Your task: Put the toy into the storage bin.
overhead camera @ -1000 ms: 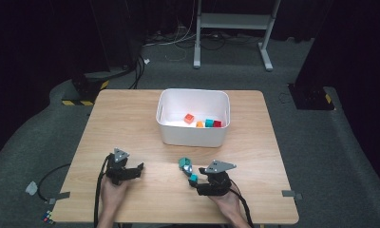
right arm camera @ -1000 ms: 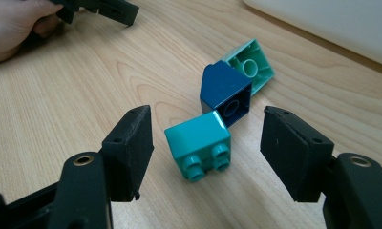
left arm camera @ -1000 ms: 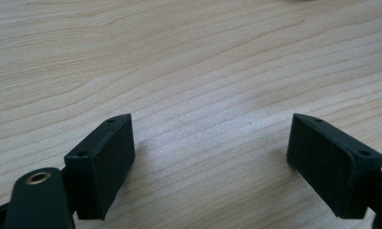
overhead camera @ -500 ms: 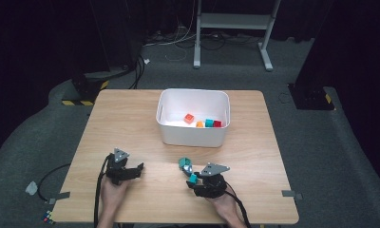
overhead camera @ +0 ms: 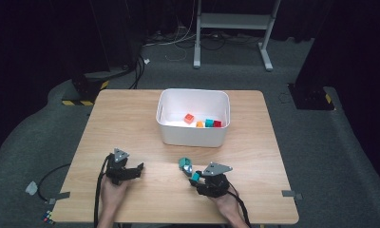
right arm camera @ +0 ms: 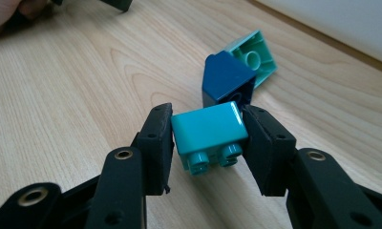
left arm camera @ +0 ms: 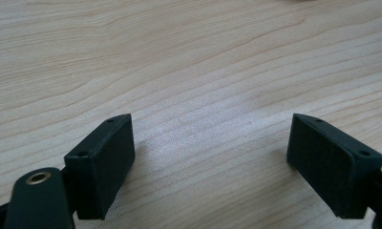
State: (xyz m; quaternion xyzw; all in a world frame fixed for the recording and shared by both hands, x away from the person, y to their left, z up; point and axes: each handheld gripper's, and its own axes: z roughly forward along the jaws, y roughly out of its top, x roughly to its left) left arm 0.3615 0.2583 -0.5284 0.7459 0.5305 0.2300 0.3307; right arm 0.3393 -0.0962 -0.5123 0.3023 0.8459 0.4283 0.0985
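A teal brick (right arm camera: pixel 209 133) lies on its side, studs toward the camera, between the pads of my right gripper (right arm camera: pixel 206 109). The jaws have just been closing, and both pads now press on the brick. Just beyond it a dark blue brick (right arm camera: pixel 226 78) leans against a light green brick (right arm camera: pixel 253 55) on the wooden table (overhead camera: pixel 131 118). In the high view my right gripper (overhead camera: pixel 196 176) sits near the front edge, with the teal brick (overhead camera: pixel 195 176) at its tip. My left gripper (overhead camera: pixel 137 169) rests at the front left, and its jaws (left arm camera: pixel 210 119) stand wide open over bare wood.
A white bin (overhead camera: pixel 193 135) stands behind the grippers at the table's middle back. It holds an orange-red brick (overhead camera: pixel 189 118), an orange one (overhead camera: pixel 199 124), a teal one (overhead camera: pixel 209 123) and a red one (overhead camera: pixel 217 124). Cables trail off the front edge.
The right gripper's jaws have drawn in around the teal brick. Both hands have stayed where they were, and the left gripper is unchanged.
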